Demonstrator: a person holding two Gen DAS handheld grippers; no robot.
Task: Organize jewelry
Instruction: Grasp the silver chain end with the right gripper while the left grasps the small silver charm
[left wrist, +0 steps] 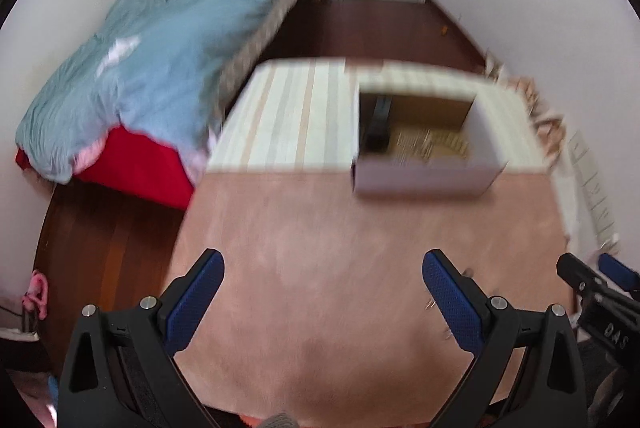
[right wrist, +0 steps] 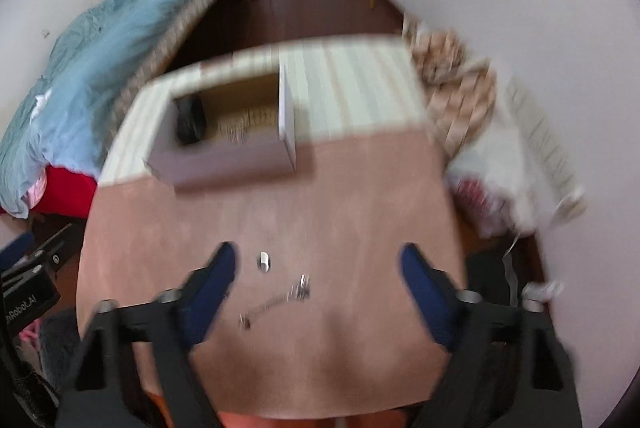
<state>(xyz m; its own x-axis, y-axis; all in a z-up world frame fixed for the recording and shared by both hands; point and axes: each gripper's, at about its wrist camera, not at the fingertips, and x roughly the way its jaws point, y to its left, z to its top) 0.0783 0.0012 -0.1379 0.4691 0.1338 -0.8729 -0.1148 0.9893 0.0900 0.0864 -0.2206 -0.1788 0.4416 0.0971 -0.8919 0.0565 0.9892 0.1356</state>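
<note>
1. A bed (left wrist: 152, 40) fills the left of both views under a rumpled light-blue cover; a red layer (left wrist: 132, 164) shows beneath its near edge. Motion blur softens everything.
2. The counter (left wrist: 320, 268) carries a pinkish-brown mat in front and a pale striped cloth (left wrist: 288, 116) behind. Its near edge is cut off by the frame and by the gripper bodies.
3. A white open box (left wrist: 424, 176) sits where the mat meets the striped cloth. Inside it are a dark object on the left (right wrist: 190, 124) and a pale, ribbed insert on the brown floor; blur keeps me from telling what either one is.
4. Right of the counter lies a heap of beige patterned fabric (right wrist: 452, 84) and something white below it, too smeared to identify.
5. The left gripper (left wrist: 320, 268) hovers over bare mat, its jaws spread wide with nothing between them.
6. The right gripper (right wrist: 318, 260) also hangs above the mat, jaws well apart and clamped on nothing. In the left wrist view only its tip shows at the far right edge.
7. The jewelry lies loose on the mat between and just below the right gripper's blue pads: a thin chain (right wrist: 276, 302) running diagonally with a small cluster at its upper end, and a small silver piece (right wrist: 264, 260) just above it, apart from the chain. Their details are lost to blur.
8. In the left wrist view, faint glints beside the right pad (left wrist: 452, 304) may be the same pieces; I cannot tell.
</note>
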